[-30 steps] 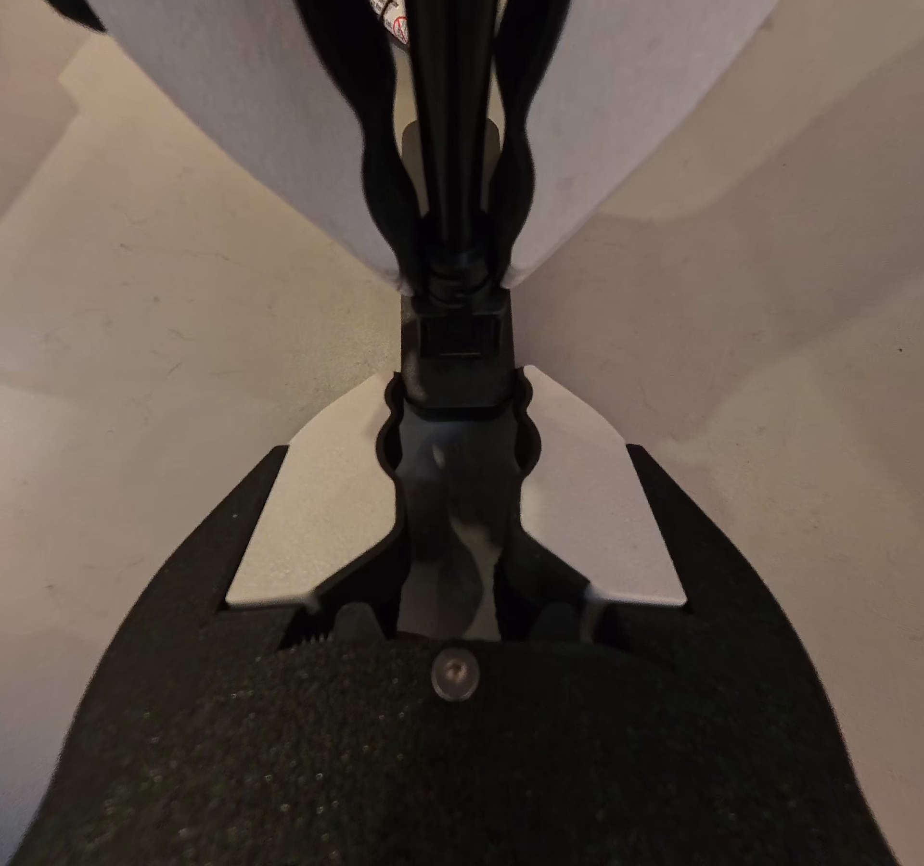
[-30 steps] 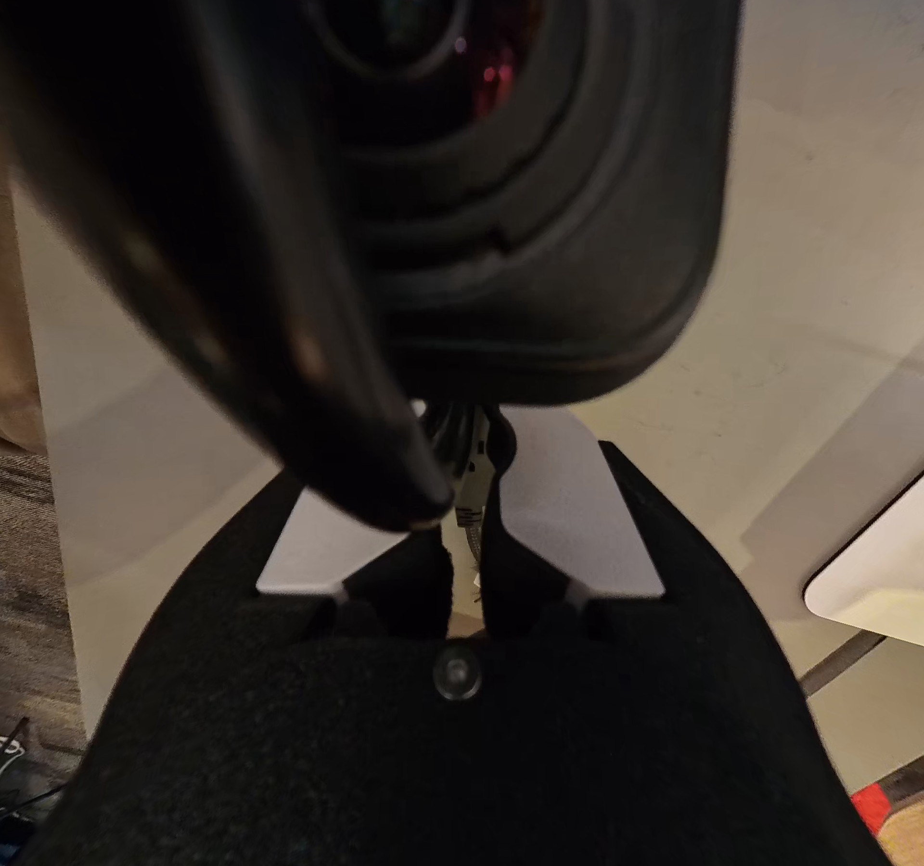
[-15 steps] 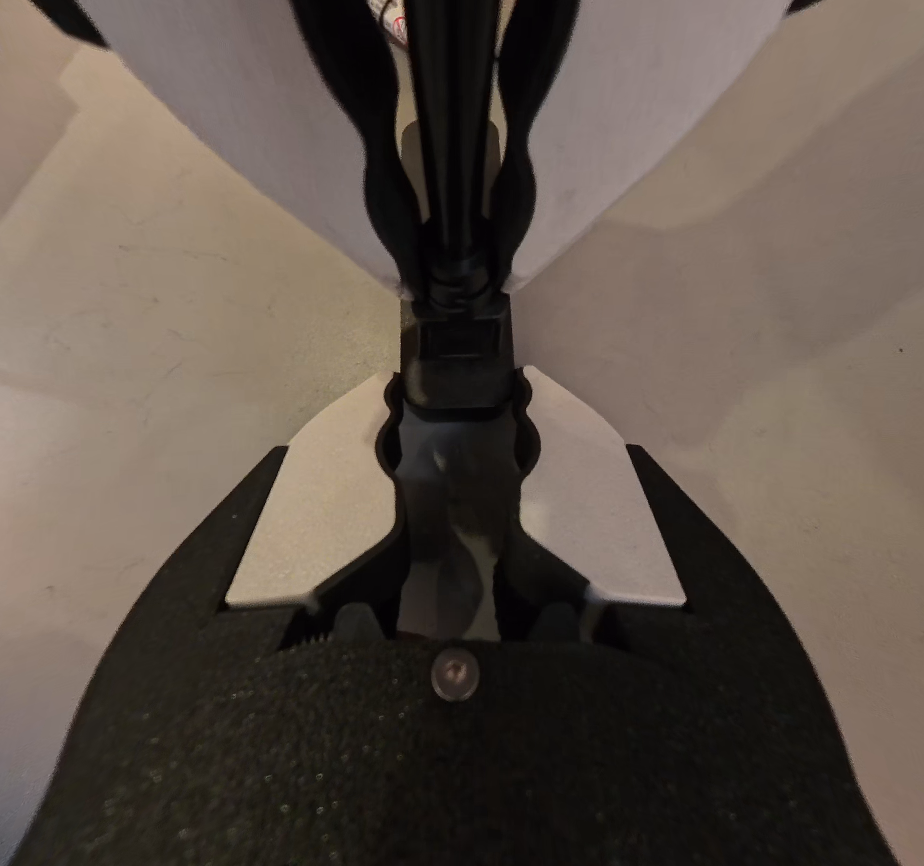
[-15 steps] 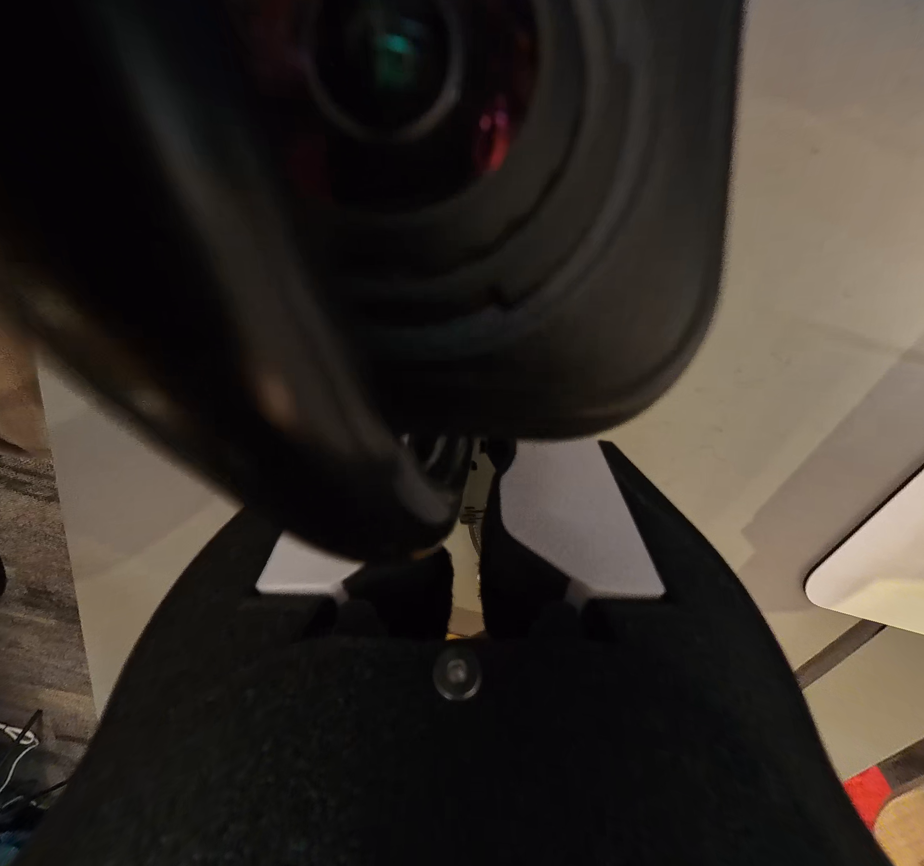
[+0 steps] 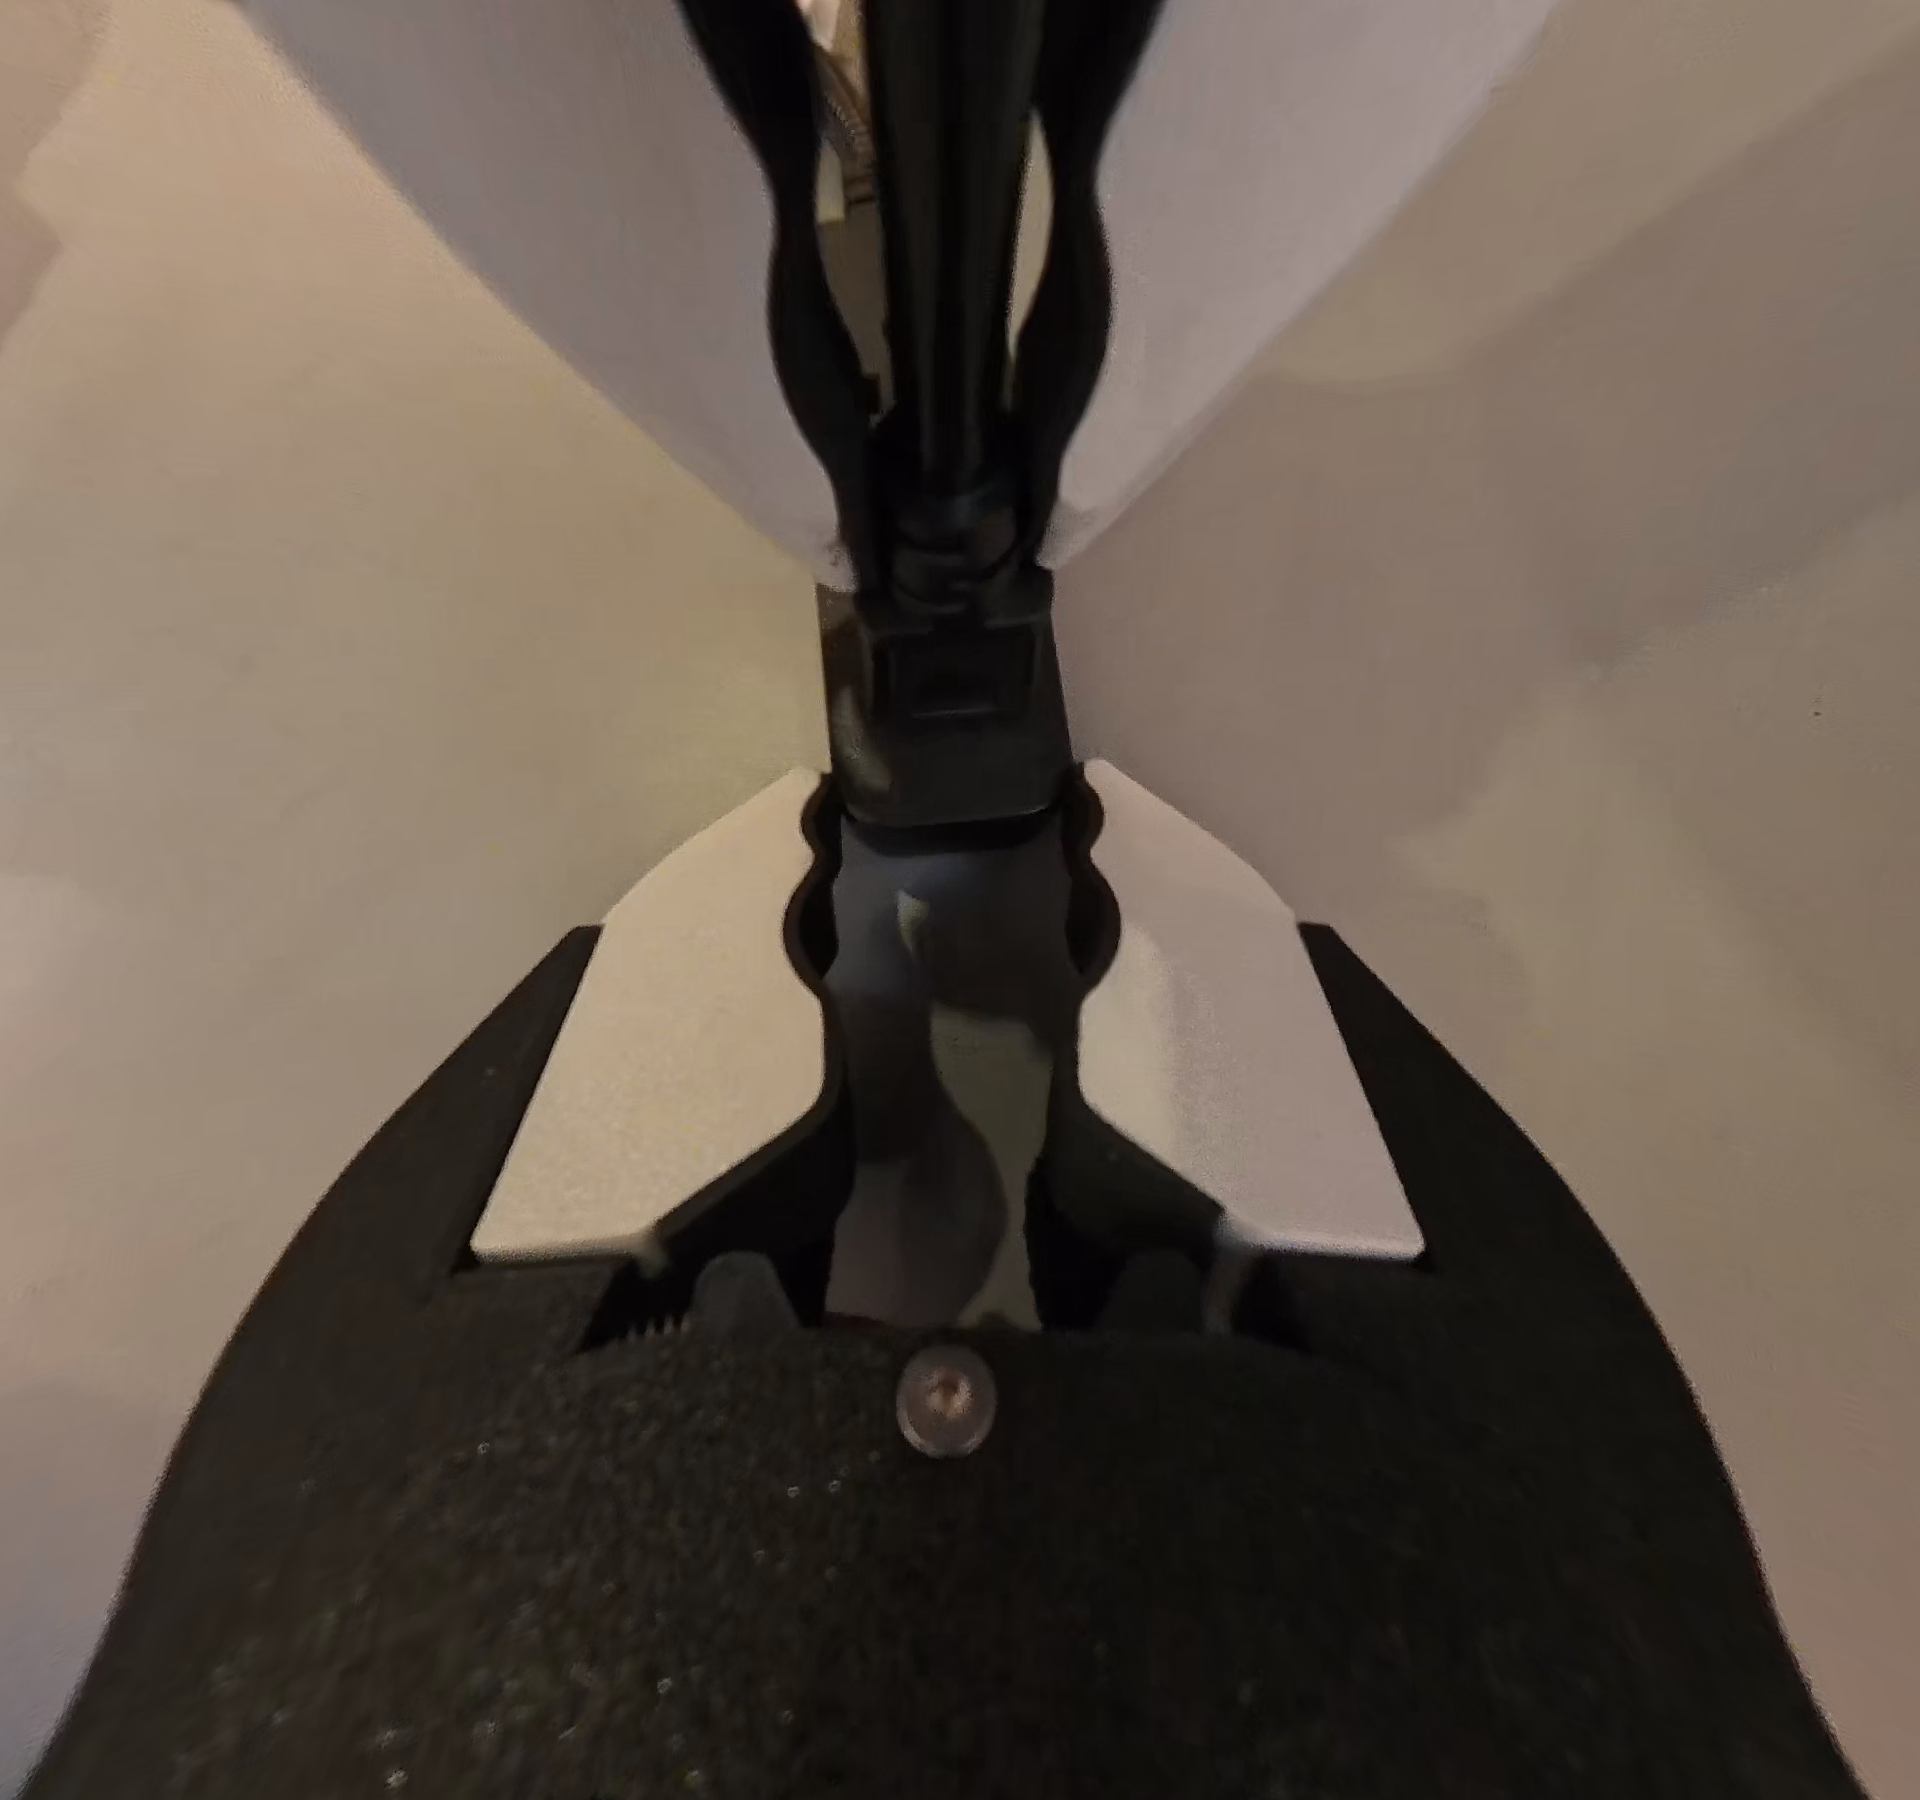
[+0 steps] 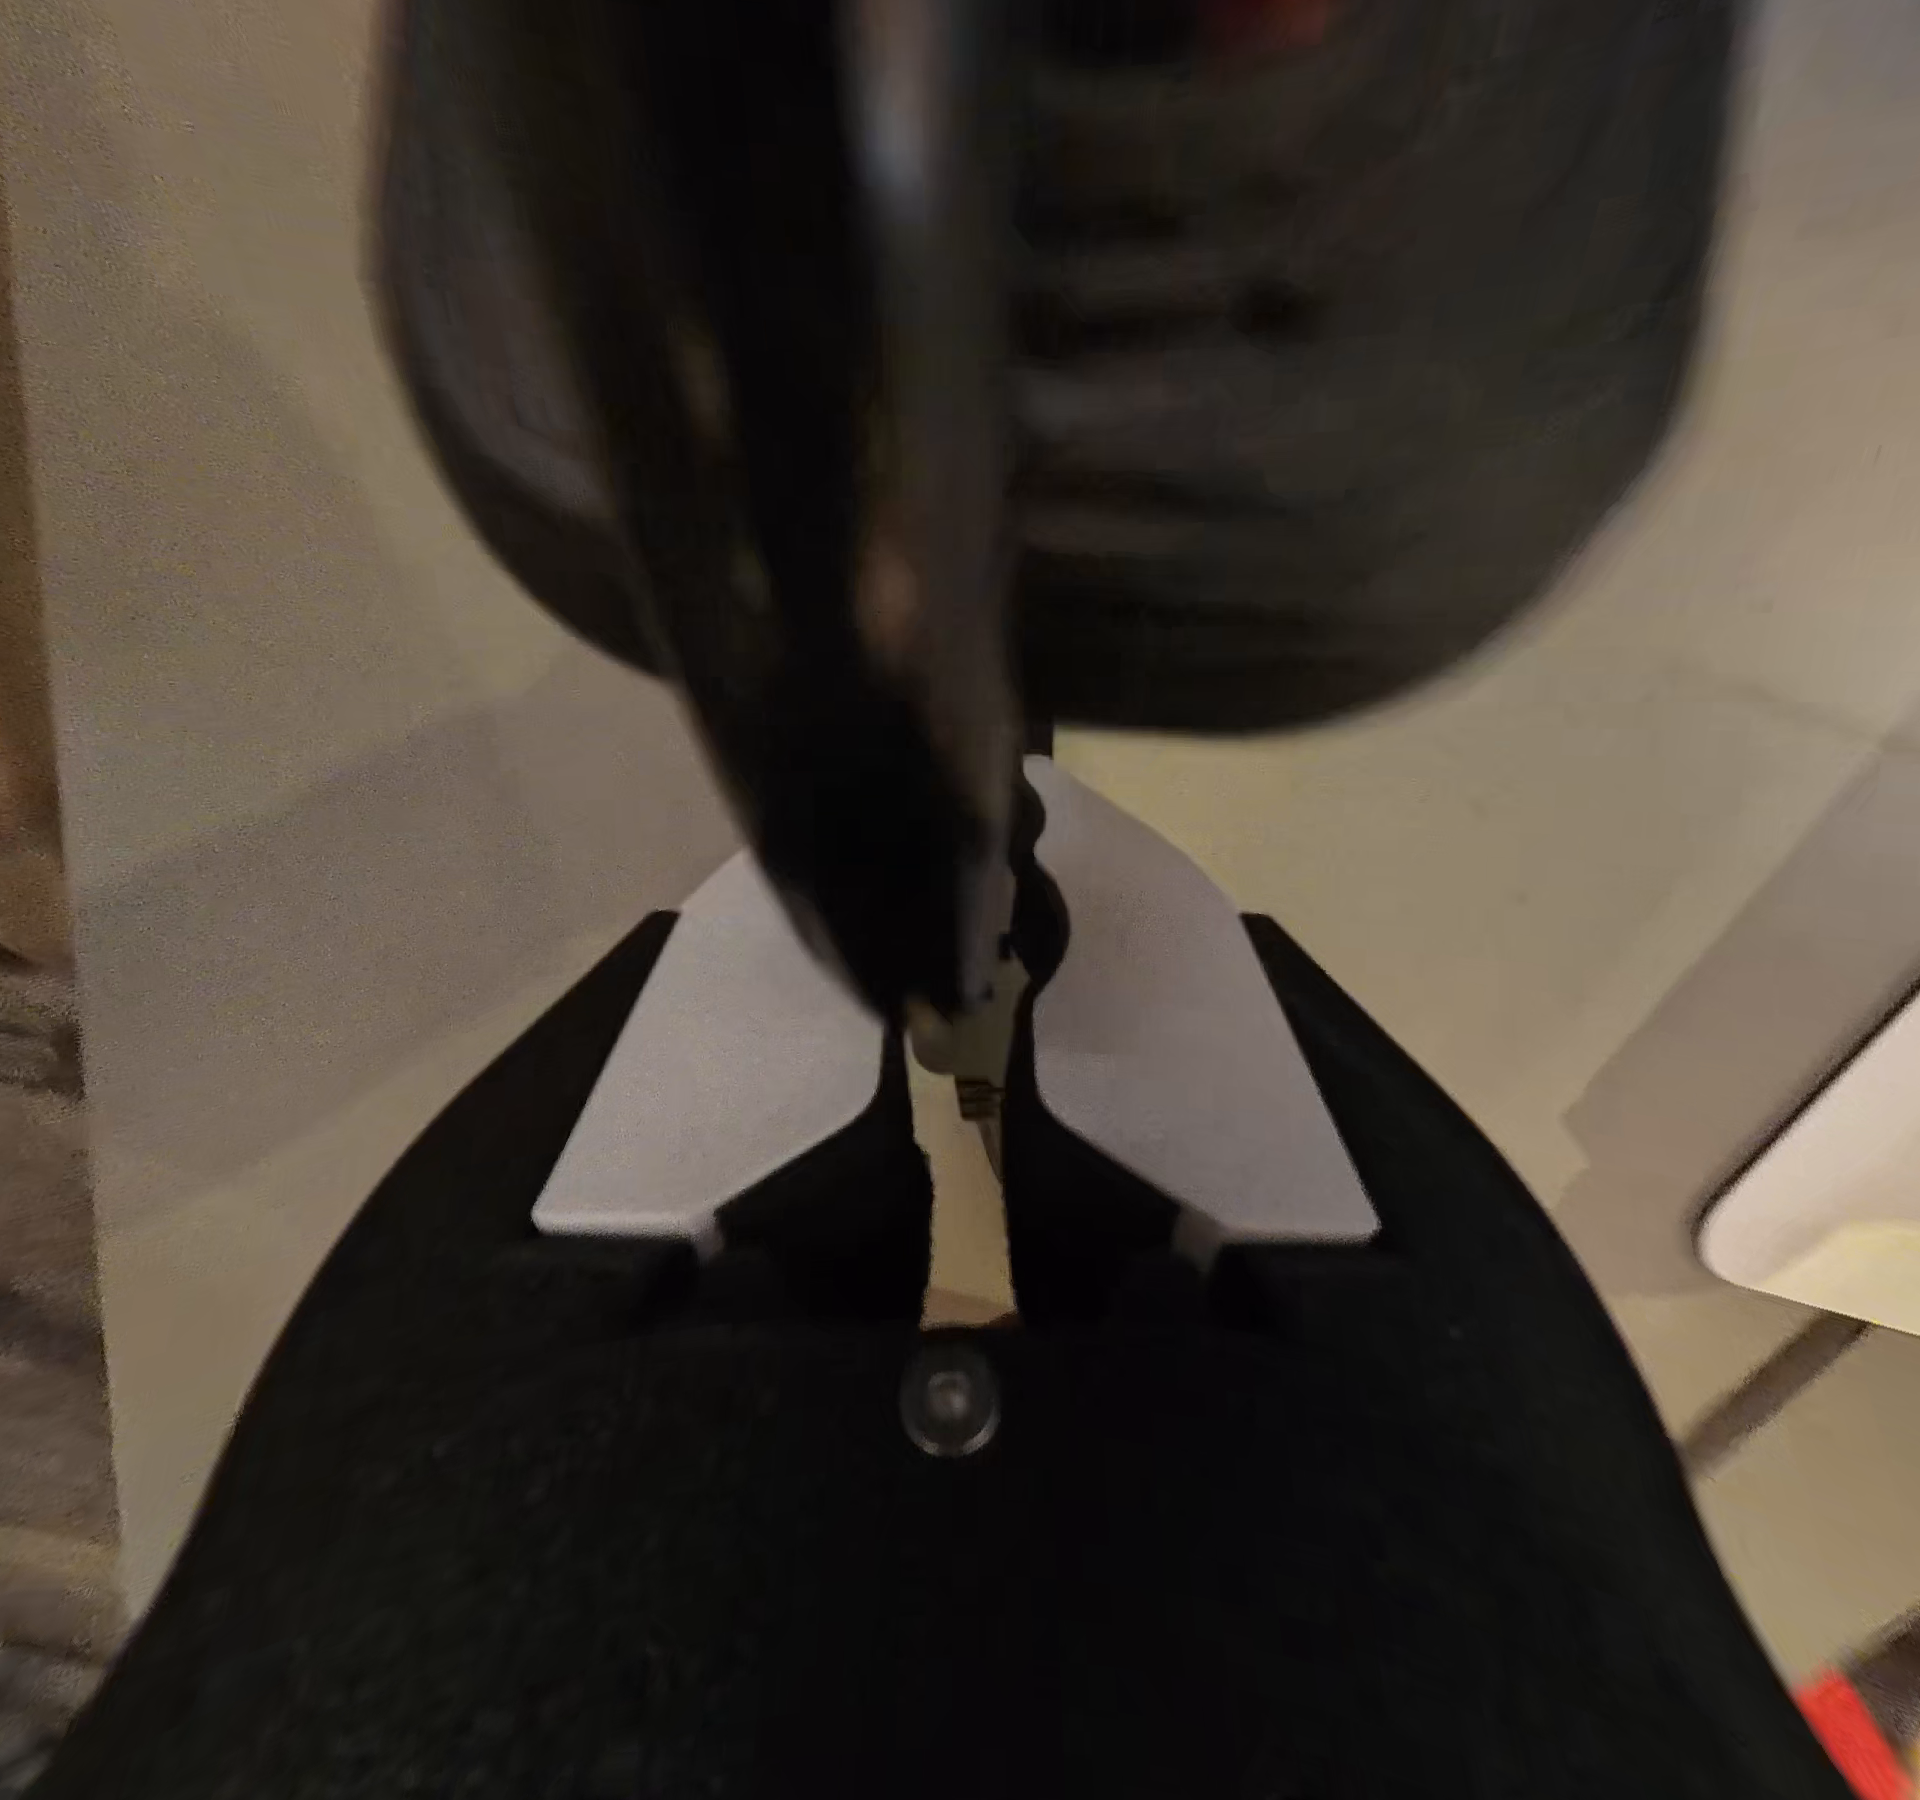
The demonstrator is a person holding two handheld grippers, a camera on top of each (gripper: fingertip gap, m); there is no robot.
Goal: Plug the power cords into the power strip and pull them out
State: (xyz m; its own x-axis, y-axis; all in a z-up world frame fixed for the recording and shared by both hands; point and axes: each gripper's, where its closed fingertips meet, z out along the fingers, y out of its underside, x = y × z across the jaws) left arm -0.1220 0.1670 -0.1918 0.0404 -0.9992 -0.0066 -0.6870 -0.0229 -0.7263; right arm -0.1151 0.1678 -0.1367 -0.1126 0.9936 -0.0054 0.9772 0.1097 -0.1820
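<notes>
Over the cream, lightly scuffed bench [image 5: 364,815], in the left wrist view, the left hand-held gripper [image 5: 948,815] comes up from the bottom edge. Its white finger plates and wavy black pads are drawn in narrow around the dark grey rear part of a black, square-bodied plug [image 5: 951,701]. The plug's boxy front sticks out just past those fingertips, at the middle of the view. Facing it from the top edge, the right hand-held gripper [image 5: 948,545] has its broad white fingers [image 5: 1299,192] pinched close on the thick black power cord [image 5: 940,244], right where the cord meets the plug. The tips of the two grippers are near each other, with only the plug body between them. Soft shadows lie on the bench to the right.

The right wrist view is blurred. At its far left, grey carpet floor [image 6: 42,1231] shows past the bench's left edge. In the middle, the right hand-held gripper's own fingers stand narrow, with a slim strip of bench showing low between the pads. The black cord reaches down into them, with a small pale piece [image 6: 966,1033] at its lower end. Above looms the black camera housing [image 6: 1351,400] of the left hand-held gripper. At the lower right sits a white slab with a rounded corner [image 6: 1818,1210], and a red patch [image 6: 1860,1719] shows in the bottom right corner
</notes>
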